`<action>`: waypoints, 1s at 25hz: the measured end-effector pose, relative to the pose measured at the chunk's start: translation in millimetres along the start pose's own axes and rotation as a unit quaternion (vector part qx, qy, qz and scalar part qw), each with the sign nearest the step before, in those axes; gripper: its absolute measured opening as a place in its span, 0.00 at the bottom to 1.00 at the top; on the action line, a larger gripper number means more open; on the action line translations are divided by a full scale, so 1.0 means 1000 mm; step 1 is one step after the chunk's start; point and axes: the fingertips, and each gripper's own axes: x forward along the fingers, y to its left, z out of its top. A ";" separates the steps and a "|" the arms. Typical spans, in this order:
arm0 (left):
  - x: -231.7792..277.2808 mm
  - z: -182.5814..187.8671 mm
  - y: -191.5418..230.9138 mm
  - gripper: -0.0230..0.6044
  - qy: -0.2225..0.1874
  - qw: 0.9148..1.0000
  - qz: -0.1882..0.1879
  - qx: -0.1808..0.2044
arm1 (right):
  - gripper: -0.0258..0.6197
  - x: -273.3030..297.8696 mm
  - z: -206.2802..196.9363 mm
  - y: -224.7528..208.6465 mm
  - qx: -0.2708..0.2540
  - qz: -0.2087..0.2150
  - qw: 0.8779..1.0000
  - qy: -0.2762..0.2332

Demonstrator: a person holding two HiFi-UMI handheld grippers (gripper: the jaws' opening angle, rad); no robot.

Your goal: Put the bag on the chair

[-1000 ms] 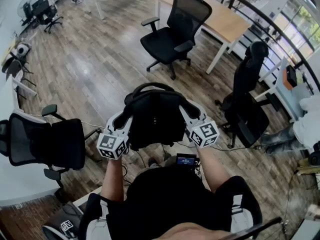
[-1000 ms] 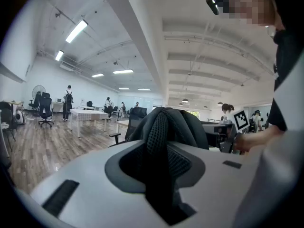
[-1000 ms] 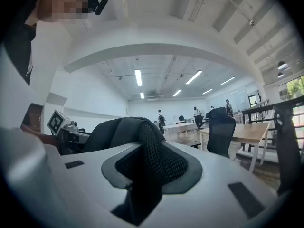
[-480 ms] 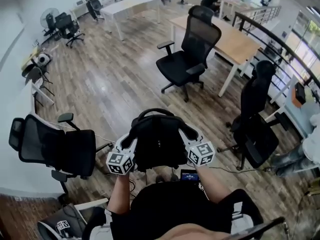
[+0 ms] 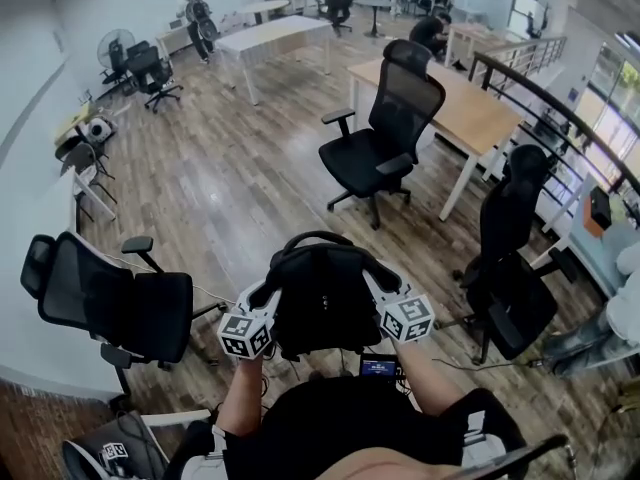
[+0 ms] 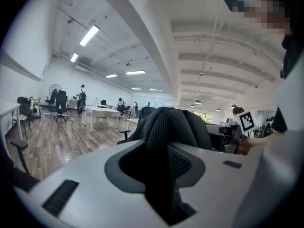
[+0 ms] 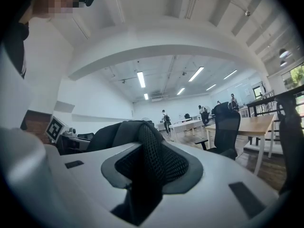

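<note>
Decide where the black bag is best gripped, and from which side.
Grip the bag by its two mesh straps, one from the left, one from the right. The straps are narrow, padded ridges that fit between jaws; the body looks too bulky to close on.

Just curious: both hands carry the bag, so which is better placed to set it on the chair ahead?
Probably right. The left gripper and right gripper both clamp the bag, but the chair stands ahead and rightward, nearer the right; likely both lower it together.

The bag (image 5: 322, 303) is black, with a fine mesh weave in places; the chair (image 5: 385, 138) is black too; the floor (image 5: 250, 158) is streaky brown planks.
</note>
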 end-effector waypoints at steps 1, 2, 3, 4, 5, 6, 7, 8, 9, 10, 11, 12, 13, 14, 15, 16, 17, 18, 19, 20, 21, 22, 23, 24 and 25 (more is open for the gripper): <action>0.002 0.001 -0.002 0.21 0.000 1.000 0.000 0.001 | 0.23 -0.001 0.001 -0.003 0.000 0.000 1.000 0.000; 0.004 0.001 -0.004 0.21 -0.001 1.000 0.000 0.002 | 0.23 -0.003 0.001 -0.005 0.001 0.000 1.000 0.000; 0.005 0.002 -0.005 0.21 -0.001 1.000 0.000 0.003 | 0.23 -0.003 0.001 -0.006 0.002 0.000 1.000 0.000; 0.006 0.002 -0.007 0.21 -0.001 1.000 -0.001 0.002 | 0.23 -0.004 0.002 -0.008 0.002 0.000 1.000 0.000; 0.006 0.002 -0.008 0.21 -0.002 1.000 -0.002 0.002 | 0.23 -0.005 0.002 -0.009 0.002 0.001 1.000 0.000; 0.006 0.002 -0.009 0.21 -0.003 1.000 -0.002 0.001 | 0.23 -0.006 0.002 -0.010 0.002 0.002 1.000 0.000; 0.007 0.002 -0.010 0.21 -0.003 1.000 -0.003 -0.001 | 0.23 -0.007 0.002 -0.011 0.003 0.004 1.000 0.000; 0.007 0.001 -0.012 0.21 -0.003 1.000 -0.004 -0.002 | 0.23 -0.008 0.003 -0.012 0.004 0.005 1.000 0.000; 0.007 0.001 -0.014 0.21 -0.003 1.000 -0.005 -0.003 | 0.23 -0.009 0.003 -0.013 0.005 0.006 1.000 -0.001; 0.008 0.001 -0.015 0.21 -0.002 1.000 -0.007 -0.003 | 0.23 -0.010 0.004 -0.014 0.006 0.006 1.000 -0.002; 0.008 0.001 -0.017 0.21 -0.001 1.000 -0.008 -0.003 | 0.23 -0.010 0.004 -0.015 0.008 0.006 1.000 -0.003; 0.008 0.001 -0.018 0.21 -0.001 1.000 -0.009 -0.004 | 0.23 -0.011 0.004 -0.016 0.011 0.005 1.000 -0.004; 0.008 0.001 -0.018 0.21 -0.001 1.000 -0.010 -0.004 | 0.23 -0.011 0.004 -0.017 0.014 0.005 1.000 -0.005; 0.007 0.000 -0.019 0.21 -0.001 1.000 -0.009 -0.005 | 0.23 -0.011 0.003 -0.017 0.017 0.004 1.000 -0.006; 0.006 -0.001 -0.019 0.21 -0.001 1.000 -0.009 -0.006 | 0.23 -0.011 0.003 -0.017 0.018 0.004 1.000 -0.007; 0.004 -0.001 -0.020 0.21 0.000 1.000 -0.009 -0.009 | 0.23 -0.011 0.002 -0.017 0.019 0.005 1.000 -0.007; 0.002 -0.001 -0.021 0.21 0.001 1.000 -0.008 -0.011 | 0.23 -0.012 0.002 -0.016 0.020 0.007 1.000 -0.007; 0.001 -0.001 -0.023 0.21 0.000 1.000 -0.008 -0.013 | 0.23 -0.013 0.003 -0.016 0.020 0.008 1.000 -0.007; 0.000 0.000 -0.024 0.21 -0.001 1.000 -0.008 -0.014 | 0.23 -0.014 0.003 -0.016 0.020 0.010 1.000 -0.007; 0.000 0.000 -0.024 0.21 -0.002 1.000 -0.006 -0.015 | 0.23 -0.014 0.003 -0.017 0.020 0.012 1.000 -0.007; 0.001 0.001 -0.024 0.21 -0.003 1.000 -0.005 -0.015 | 0.23 -0.013 0.004 -0.017 0.020 0.013 1.000 -0.007; 0.001 0.001 -0.024 0.21 -0.003 1.000 -0.003 -0.016 | 0.23 -0.013 0.004 -0.018 0.020 0.014 1.000 -0.007; 0.001 0.001 -0.024 0.21 -0.002 1.000 -0.002 -0.016 | 0.23 -0.012 0.004 -0.018 0.021 0.014 1.000 -0.007; 0.000 0.000 -0.024 0.21 -0.002 1.000 -0.002 -0.017 | 0.23 -0.012 0.004 -0.018 0.022 0.016 1.000 -0.008; 0.000 0.000 -0.024 0.21 -0.001 1.000 -0.002 -0.018 | 0.23 -0.011 0.004 -0.018 0.022 0.018 1.000 -0.008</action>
